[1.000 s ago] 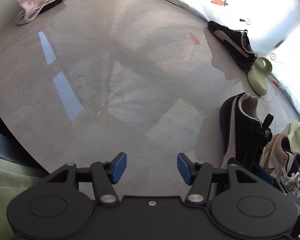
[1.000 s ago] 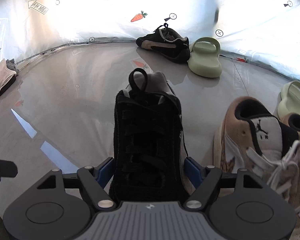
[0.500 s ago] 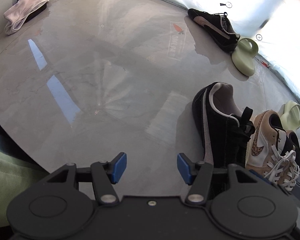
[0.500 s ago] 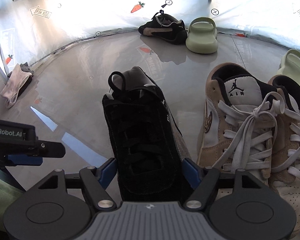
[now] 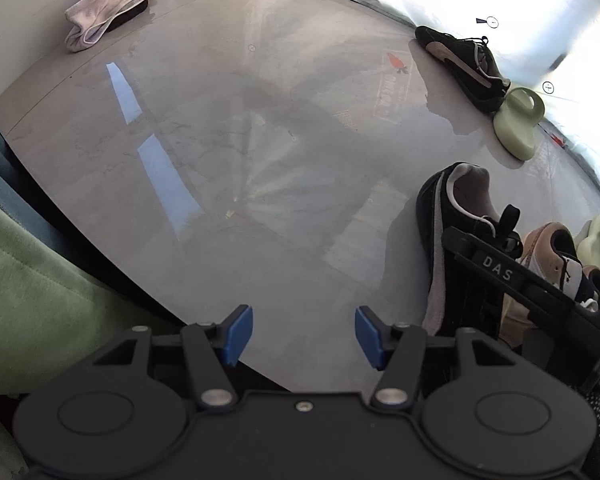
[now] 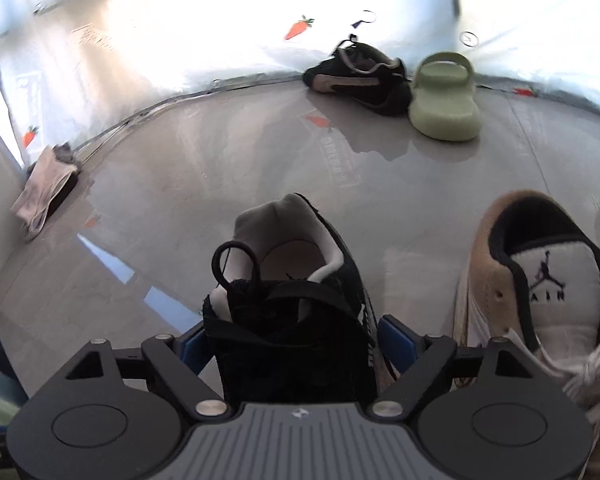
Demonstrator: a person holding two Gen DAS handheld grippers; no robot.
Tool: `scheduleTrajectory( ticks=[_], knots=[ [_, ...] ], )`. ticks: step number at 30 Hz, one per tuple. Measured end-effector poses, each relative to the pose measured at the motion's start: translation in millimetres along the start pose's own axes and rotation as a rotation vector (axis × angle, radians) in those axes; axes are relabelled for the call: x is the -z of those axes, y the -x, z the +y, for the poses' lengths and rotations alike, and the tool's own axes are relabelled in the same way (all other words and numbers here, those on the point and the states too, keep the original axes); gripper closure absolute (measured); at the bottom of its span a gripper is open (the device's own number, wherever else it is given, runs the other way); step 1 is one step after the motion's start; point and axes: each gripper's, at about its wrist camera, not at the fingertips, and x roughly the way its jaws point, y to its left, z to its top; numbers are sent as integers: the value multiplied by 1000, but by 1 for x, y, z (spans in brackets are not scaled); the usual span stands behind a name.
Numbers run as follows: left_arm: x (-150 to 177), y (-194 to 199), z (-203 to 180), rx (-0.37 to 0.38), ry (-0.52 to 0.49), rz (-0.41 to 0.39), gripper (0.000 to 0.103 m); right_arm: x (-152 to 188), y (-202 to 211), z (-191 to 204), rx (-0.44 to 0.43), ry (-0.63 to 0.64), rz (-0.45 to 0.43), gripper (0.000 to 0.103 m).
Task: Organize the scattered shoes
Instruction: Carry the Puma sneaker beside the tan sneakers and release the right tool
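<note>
Glossy grey floor [image 5: 260, 152]. Black suede lace-up sneaker [image 6: 300, 320] standing beside tan-and-white leather sneaker [image 6: 540, 288]. Right tool [image 6: 292, 346]: jaws just narrowing around the black sneaker, right pad slightly clear, released. Left tool [image 5: 304, 334]: released, empty above floor.

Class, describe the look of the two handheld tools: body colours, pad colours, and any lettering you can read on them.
The left tool has an all-black body with round caps and silver pivot screws. The right tool is black with a ribbed grey centre plate. Both carry blue pads. From the left wrist view, white letters "DAS" show on the right tool's black finger.
</note>
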Motion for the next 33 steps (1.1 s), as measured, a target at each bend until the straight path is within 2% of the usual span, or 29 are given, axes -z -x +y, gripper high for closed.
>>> scheduleTrajectory(
  ticks=[4,6,11,16,20,22,24,28,33],
  knots=[
    [-2,-3,-7,11,-56,4,45,6,7,0,130,-131,-37,26],
    [-5,-6,-7,23,-73,2,45,4,6,-3,166,-172,-67,27],
    [-23,-16,2,61,-77,-14,45,-2,2,-11,241,-199,-111,28],
    [-46,-26,13,100,-67,-40,45,-2,-2,-9,238,-111,-113,26],
    [-70,-44,13,131,-78,-36,44,-12,10,-23,118,-188,-45,21],
    [-82,-52,9,153,-79,-26,44,-15,27,-31,46,-259,-61,13],
    [-93,-59,2,166,-93,-23,44,-17,45,-31,28,-275,-120,8],
    [-115,-74,-21,191,-148,-16,44,-25,72,-38,80,-307,-229,5],
    [-142,-96,-57,236,-213,-13,44,-29,70,-63,167,-417,-242,5]
  ],
)
